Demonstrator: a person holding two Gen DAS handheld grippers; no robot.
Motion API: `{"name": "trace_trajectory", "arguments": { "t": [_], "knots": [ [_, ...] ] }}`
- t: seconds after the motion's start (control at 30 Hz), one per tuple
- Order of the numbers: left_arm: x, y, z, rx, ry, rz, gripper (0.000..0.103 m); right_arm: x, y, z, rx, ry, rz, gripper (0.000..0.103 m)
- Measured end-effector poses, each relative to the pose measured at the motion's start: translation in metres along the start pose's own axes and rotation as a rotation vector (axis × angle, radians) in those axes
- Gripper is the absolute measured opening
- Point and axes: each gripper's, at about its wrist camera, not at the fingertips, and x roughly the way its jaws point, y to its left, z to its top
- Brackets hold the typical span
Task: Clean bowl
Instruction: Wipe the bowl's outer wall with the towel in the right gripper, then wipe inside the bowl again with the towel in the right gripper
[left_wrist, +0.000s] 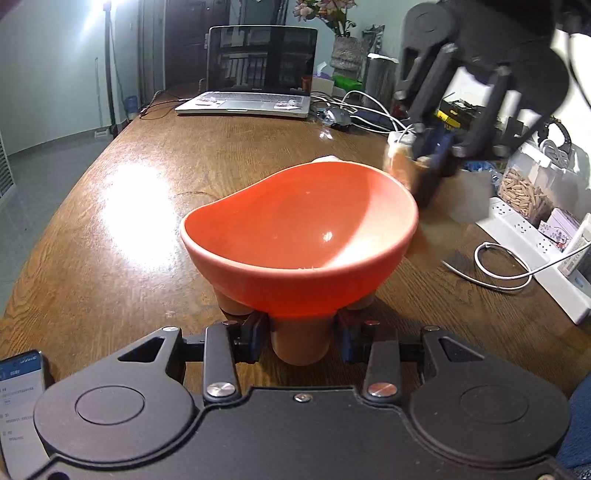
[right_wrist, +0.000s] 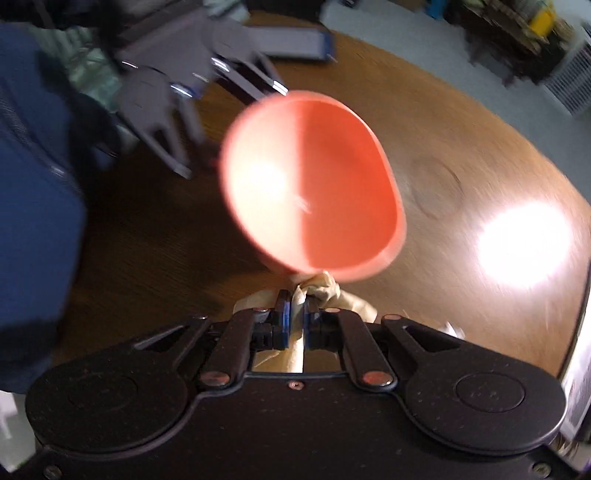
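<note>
An orange bowl (left_wrist: 303, 229) on stubby feet stands tilted on the wooden table (left_wrist: 155, 229). My left gripper (left_wrist: 301, 332) is shut on the bowl's near foot, under the rim. My right gripper (left_wrist: 430, 166) hangs blurred beyond the bowl's right rim, pointing steeply down. In the right wrist view the same gripper (right_wrist: 297, 317) is shut on a crumpled beige cloth (right_wrist: 325, 291), just outside the bowl's (right_wrist: 310, 184) near rim. The inside of the bowl looks smooth, with a few small specks near the bottom.
An open laptop (left_wrist: 258, 66) and a vase (left_wrist: 345, 51) stand at the far end of the table. A white power strip (left_wrist: 532, 236), a white cable (left_wrist: 498, 266) and a clear box of wooden pieces (left_wrist: 524, 192) lie to the right. A phone (left_wrist: 22, 398) lies near left. A blue sleeve (right_wrist: 33, 184) shows.
</note>
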Motion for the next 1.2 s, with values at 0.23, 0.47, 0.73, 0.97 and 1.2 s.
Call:
{"name": "trace_trajectory", "arguments": {
  "t": [0.23, 0.47, 0.73, 0.97, 1.2],
  "knots": [
    [-0.004, 0.001, 0.003, 0.016, 0.040, 0.023, 0.038, -0.015, 0.021, 0.029, -0.024, -0.164, 0.058, 0.007],
    [0.000, -0.004, 0.009, 0.021, 0.092, 0.052, 0.038, 0.001, -0.011, 0.066, 0.054, -0.340, 0.047, 0.007],
    [-0.001, -0.002, 0.008, 0.008, 0.120, 0.064, 0.038, 0.035, -0.060, 0.055, 0.181, -0.324, -0.065, 0.007],
    [-0.006, 0.008, 0.009, 0.015, 0.103, 0.039, 0.038, 0.032, -0.063, 0.012, 0.184, -0.152, -0.070, 0.007],
    [-0.006, 0.017, 0.010, 0.029, 0.084, -0.015, 0.038, 0.020, -0.046, 0.022, 0.140, -0.047, 0.055, 0.007]
  ]
}}
